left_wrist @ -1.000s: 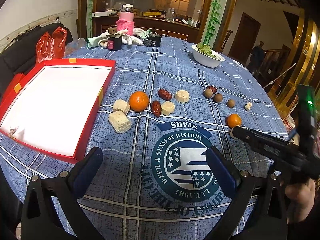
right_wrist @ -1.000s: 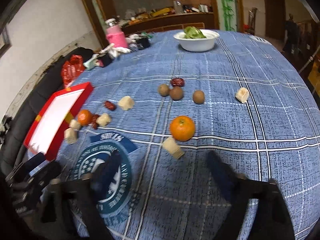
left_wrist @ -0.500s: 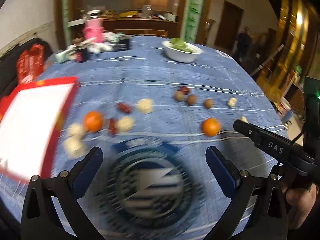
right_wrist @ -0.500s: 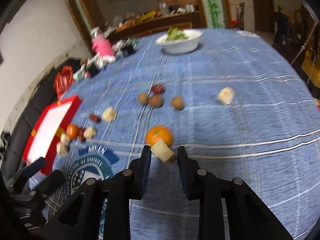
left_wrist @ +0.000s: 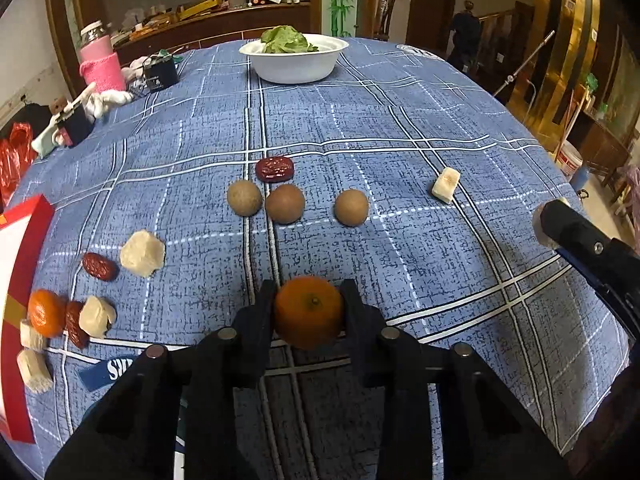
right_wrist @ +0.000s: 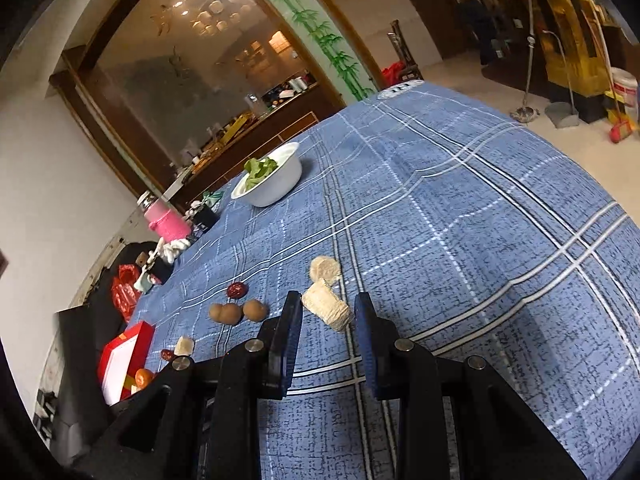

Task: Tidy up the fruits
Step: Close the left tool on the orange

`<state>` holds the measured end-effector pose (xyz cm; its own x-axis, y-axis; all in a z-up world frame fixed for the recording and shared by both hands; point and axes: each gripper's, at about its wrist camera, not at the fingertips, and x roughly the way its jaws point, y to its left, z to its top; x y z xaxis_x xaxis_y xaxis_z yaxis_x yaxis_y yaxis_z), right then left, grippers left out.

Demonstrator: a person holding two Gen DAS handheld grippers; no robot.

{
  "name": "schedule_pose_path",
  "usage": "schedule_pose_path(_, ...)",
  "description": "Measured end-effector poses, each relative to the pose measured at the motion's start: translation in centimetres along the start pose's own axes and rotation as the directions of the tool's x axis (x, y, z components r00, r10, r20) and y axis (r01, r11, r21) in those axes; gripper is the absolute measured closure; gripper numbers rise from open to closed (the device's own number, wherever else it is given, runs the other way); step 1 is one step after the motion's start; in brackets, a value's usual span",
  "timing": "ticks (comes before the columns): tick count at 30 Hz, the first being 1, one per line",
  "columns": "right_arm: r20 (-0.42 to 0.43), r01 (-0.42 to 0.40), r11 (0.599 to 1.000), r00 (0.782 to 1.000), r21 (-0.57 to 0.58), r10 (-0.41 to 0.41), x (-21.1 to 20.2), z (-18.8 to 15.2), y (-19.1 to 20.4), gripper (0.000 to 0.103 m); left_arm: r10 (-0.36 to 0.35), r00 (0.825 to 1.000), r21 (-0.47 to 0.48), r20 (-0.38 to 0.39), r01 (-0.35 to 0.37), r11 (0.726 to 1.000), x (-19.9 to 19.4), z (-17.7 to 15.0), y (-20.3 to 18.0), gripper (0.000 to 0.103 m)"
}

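Observation:
My left gripper (left_wrist: 308, 294) is shut on an orange (left_wrist: 309, 312) near the front of the blue plaid table. My right gripper (right_wrist: 328, 300) is shut on a pale cake piece (right_wrist: 326, 309) and holds it above the cloth; it shows at the right edge of the left wrist view (left_wrist: 552, 220). Three brown round fruits (left_wrist: 285, 203) and a red date (left_wrist: 274, 168) lie beyond the orange. A second orange (left_wrist: 46, 312), dates and cake pieces sit by the red box (left_wrist: 24, 220) at the left. Another cake piece (left_wrist: 445, 184) lies at the right.
A white bowl of greens (left_wrist: 294, 58) stands at the far side. A pink bottle (left_wrist: 100, 62), a black case and cloths crowd the far left corner. The table edge curves away on the right, with floor and a broom beyond (right_wrist: 618, 128).
My left gripper swung right and forward and closed on the orange. My right gripper closed on the cake piece next to that orange and lifted it away to the right.

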<state>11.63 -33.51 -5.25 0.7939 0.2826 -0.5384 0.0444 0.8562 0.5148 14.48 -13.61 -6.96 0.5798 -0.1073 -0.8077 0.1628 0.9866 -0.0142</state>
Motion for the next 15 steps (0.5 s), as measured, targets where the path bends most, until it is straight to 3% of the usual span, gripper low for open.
schedule_pose_path(2, 0.002, -0.01, 1.0, 1.0, -0.01, 0.01, 0.0, 0.0, 0.1, 0.075, -0.025, 0.999, -0.035, 0.023, 0.026, 0.999, -1.2, -0.3, 0.8, 0.075)
schedule_pose_path(6, -0.005, -0.006, 1.0, 1.0, -0.027, 0.006, -0.2, -0.8, 0.4, 0.075, 0.018, 0.997, -0.073, 0.081, -0.012, 0.997, -4.0, -1.6, 2.7, 0.074)
schedule_pose_path(15, -0.007, 0.033, 0.984, 0.999, -0.177, -0.035, 0.2, -2.1, 3.3, 0.075, 0.104, 0.993, -0.216, 0.064, -0.088, 0.972, -6.9, -4.6, 8.5, 0.074)
